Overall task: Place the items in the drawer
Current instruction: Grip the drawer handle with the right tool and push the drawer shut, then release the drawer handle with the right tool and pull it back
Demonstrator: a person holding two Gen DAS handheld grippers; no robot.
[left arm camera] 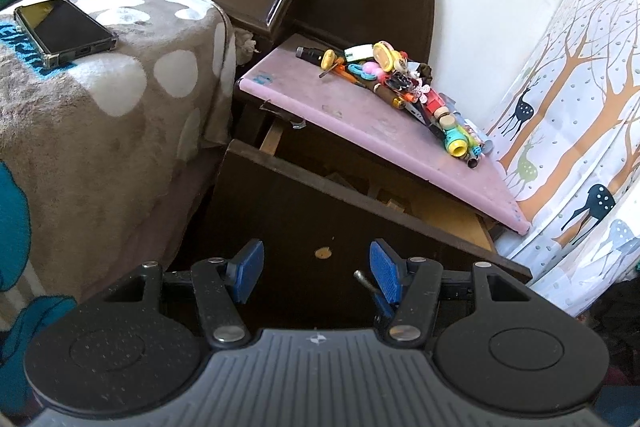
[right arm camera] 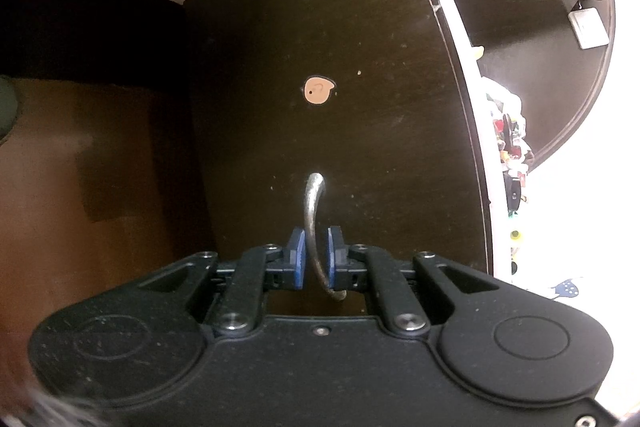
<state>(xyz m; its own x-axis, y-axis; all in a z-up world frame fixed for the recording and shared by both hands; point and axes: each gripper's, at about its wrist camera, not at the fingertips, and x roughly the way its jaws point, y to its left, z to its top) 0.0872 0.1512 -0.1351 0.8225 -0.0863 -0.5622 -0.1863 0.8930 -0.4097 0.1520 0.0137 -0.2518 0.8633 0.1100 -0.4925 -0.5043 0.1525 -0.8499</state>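
The right hand-held gripper (right arm camera: 316,257) is clamped on the drawer's metal handle (right arm camera: 312,211), low centre; the left hand-held gripper (left arm camera: 316,267) stands apart. Pull straight outward; the items (left arm camera: 400,83) wait on the pink counter (left arm camera: 360,123), upper centre.

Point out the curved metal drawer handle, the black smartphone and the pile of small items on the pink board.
Curved metal drawer handle (right arm camera: 311,205): right wrist view, on the bare bend.
Black smartphone (left arm camera: 64,27): left wrist view, on the dark screen.
Pile of small items (left arm camera: 400,83): left wrist view, on the pile's middle.
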